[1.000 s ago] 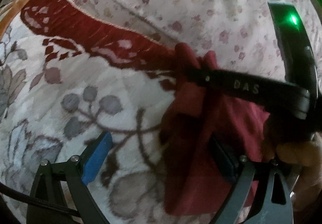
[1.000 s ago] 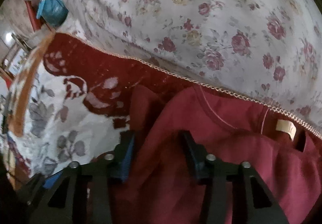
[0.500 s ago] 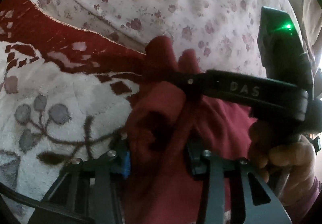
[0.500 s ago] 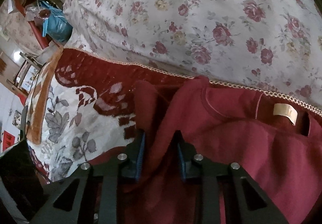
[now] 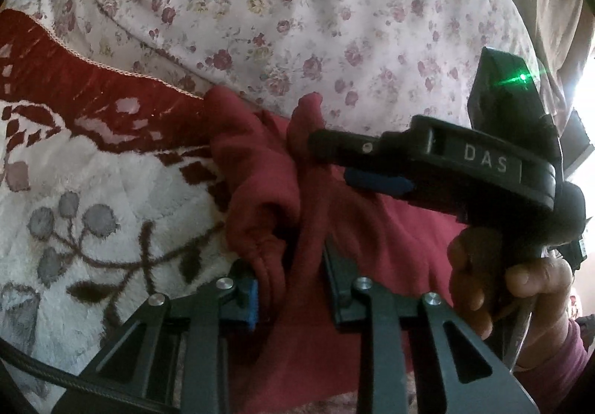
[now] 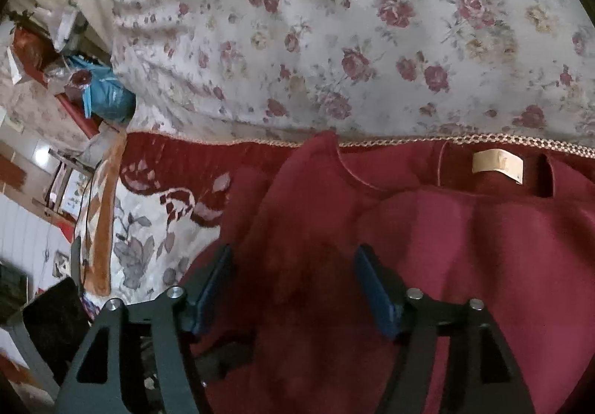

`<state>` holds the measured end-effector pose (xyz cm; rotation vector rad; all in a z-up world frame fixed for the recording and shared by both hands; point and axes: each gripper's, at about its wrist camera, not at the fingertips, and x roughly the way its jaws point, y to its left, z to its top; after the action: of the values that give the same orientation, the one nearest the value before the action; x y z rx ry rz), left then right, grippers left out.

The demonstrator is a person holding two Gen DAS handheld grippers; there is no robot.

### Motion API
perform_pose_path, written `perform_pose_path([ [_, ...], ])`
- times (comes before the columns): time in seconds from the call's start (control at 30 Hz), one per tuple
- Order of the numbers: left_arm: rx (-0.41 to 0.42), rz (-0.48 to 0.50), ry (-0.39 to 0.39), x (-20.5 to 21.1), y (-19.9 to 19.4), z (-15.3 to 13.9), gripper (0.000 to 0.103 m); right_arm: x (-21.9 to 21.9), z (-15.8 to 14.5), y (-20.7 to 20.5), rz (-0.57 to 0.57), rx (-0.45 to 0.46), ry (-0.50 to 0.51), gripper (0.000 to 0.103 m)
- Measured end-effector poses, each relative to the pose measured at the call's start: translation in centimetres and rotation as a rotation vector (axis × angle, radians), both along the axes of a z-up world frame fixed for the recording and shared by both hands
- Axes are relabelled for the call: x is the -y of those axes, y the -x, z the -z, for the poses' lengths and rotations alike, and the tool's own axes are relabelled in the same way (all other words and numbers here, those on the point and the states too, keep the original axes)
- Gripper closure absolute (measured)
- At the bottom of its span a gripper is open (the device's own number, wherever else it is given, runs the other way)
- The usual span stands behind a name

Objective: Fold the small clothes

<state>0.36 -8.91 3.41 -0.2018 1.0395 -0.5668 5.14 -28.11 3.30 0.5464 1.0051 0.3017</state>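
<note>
A small dark red garment (image 5: 372,228) lies on a plush floral blanket (image 5: 93,198). In the right wrist view the garment (image 6: 465,246) shows its neckline and a cream label (image 6: 496,163). My left gripper (image 5: 292,276) is shut on a bunched fold of the red garment at its left edge. My right gripper (image 6: 293,283) is open, its jaws apart over the garment's folded left part, with cloth between them but not pinched. The right gripper also shows in the left wrist view (image 5: 334,157), held by a hand (image 5: 502,283) just above the cloth.
A rose-print sheet (image 5: 297,5) covers the bed behind the blanket, met by a dark red border with a braided trim (image 6: 446,142). At far left in the right wrist view are a blue bag (image 6: 108,94), shelves and room clutter past the bed edge.
My left gripper closed on the garment's fold after being wide open a second ago. My right gripper, shut on the cloth half a second ago, has opened and let the fold go.
</note>
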Motion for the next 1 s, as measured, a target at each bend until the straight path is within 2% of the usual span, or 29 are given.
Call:
perform_pose_path([
  [0.13, 0.004, -0.001, 0.006, 0.0, 0.2, -0.2, 0.077, -1.4, -0.7, -0.8, -0.023, -0.013, 0.067, 0.024],
  [0.23, -0.008, -0.004, 0.027, -0.3, 0.2, -0.2, 0.077, -3.1, -1.3, -2.2, -0.076, -0.027, 0.11, 0.018],
  [0.33, -0.022, -0.009, 0.045, -0.6, 0.2, -0.2, 0.077, -5.0, -1.5, -4.3, -0.128, -0.063, 0.188, 0.016],
  [0.47, -0.021, -0.004, 0.05, -0.8, 0.4, -0.3, 0.077, -7.8, 0.0, -7.3, -0.229, -0.163, 0.232, 0.015],
  [0.53, -0.024, -0.002, 0.052, -0.9, 0.4, -0.3, 0.077, -9.0, 1.3, -8.2, -0.266, -0.224, 0.301, 0.015],
  [0.6, -0.03, -0.006, 0.055, -1.0, 0.3, -0.3, 0.077, -9.2, 1.9, -8.3, -0.271, -0.234, 0.359, 0.015],
  [0.63, -0.032, -0.009, 0.055, -1.0, 0.1, -0.3, 0.077, -9.1, 2.1, -8.2, -0.266, -0.226, 0.365, 0.017],
  [0.73, -0.023, -0.018, 0.011, -0.9, 0.1, -0.2, 0.076, -8.1, 1.9, -7.5, -0.265, -0.178, 0.371, 0.036],
  [0.77, -0.019, -0.023, -0.004, -0.8, 0.2, -0.3, 0.074, -7.6, 1.8, -7.2, -0.262, -0.167, 0.366, 0.044],
  [0.8, -0.013, -0.029, -0.023, -0.7, 0.3, -0.2, 0.071, -7.0, 1.6, -6.9, -0.253, -0.154, 0.351, 0.047],
  [0.87, -0.009, -0.04, -0.054, -0.6, 0.3, -0.1, 0.048, -6.1, 1.2, -6.5, -0.236, -0.133, 0.324, 0.056],
  [0.93, -0.026, -0.069, -0.103, -0.6, 0.4, 0.2, 0.032, -5.2, 0.9, -6.0, -0.217, -0.11, 0.297, 0.06],
  [1.0, -0.054, -0.087, -0.138, -0.7, 0.6, 0.9, 0.032, -4.8, 0.9, -5.6, -0.202, -0.098, 0.275, 0.062],
])
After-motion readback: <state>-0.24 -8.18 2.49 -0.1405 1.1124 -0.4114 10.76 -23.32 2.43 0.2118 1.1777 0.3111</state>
